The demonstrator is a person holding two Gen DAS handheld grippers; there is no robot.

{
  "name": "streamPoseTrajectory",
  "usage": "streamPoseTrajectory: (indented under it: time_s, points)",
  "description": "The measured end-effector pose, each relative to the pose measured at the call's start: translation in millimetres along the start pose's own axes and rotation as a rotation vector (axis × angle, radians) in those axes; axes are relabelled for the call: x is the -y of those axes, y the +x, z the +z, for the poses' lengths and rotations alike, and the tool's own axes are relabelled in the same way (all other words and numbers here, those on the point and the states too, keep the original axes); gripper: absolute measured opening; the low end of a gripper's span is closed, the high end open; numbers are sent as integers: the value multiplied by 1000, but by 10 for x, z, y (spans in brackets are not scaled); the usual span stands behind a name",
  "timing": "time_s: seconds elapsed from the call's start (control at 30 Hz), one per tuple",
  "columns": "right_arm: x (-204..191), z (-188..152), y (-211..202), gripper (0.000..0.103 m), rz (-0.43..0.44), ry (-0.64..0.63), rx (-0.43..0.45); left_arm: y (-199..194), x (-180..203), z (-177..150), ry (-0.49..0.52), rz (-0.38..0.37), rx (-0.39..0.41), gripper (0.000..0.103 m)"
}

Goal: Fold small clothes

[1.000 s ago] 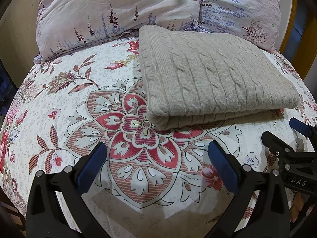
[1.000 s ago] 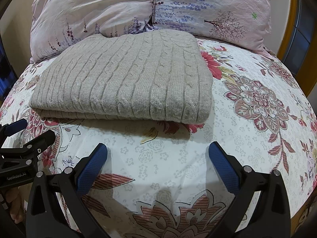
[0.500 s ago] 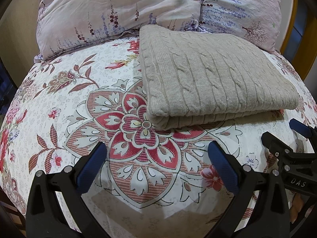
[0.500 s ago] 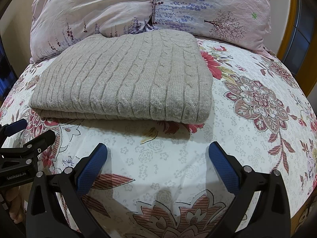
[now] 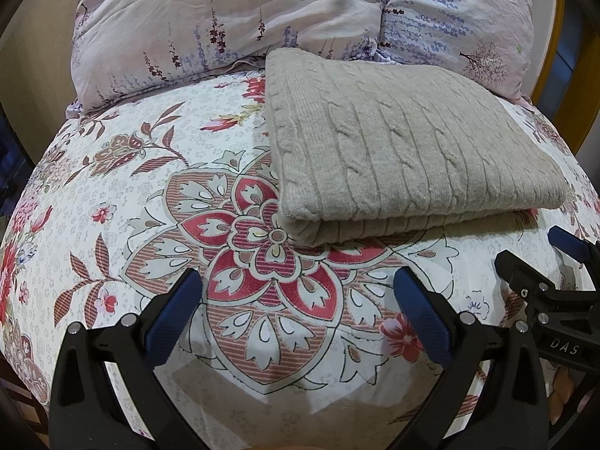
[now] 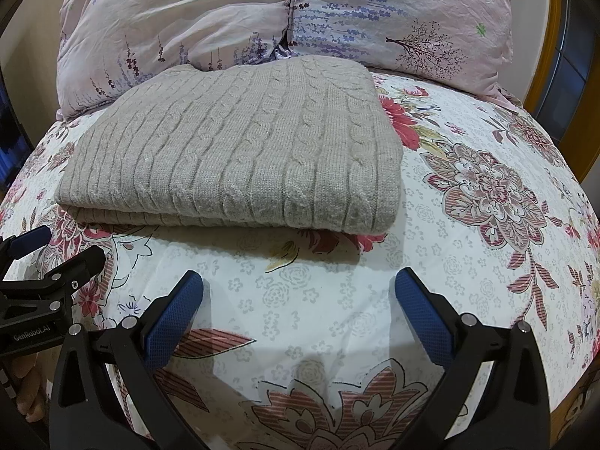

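A beige cable-knit sweater (image 5: 405,150) lies folded in a neat rectangle on the floral bedsheet (image 5: 150,195); it also shows in the right wrist view (image 6: 243,157). My left gripper (image 5: 296,292) is open and empty, hovering over the sheet a short way in front of the sweater's near left corner. My right gripper (image 6: 298,292) is open and empty, in front of the sweater's near right part. Each gripper shows at the edge of the other's view: the right one (image 5: 540,258) and the left one (image 6: 52,251).
Two pale pink floral pillows (image 5: 232,26) (image 6: 405,15) lean behind the sweater at the head of the bed. A yellow wooden frame (image 6: 547,48) stands at the right. The bedsheet (image 6: 487,195) spreads to the right of the sweater.
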State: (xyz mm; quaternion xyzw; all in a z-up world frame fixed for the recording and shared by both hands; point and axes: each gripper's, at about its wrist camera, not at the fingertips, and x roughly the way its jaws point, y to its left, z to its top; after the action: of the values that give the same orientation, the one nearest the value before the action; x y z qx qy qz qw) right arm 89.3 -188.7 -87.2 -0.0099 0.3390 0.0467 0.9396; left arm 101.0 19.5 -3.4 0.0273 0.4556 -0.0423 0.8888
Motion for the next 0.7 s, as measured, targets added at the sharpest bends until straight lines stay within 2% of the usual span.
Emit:
streamPoseTrajectory:
  time_s: [0.7]
  points:
    - [0, 0, 1, 102, 0, 0, 0, 0, 9, -18, -7, 6, 7, 101]
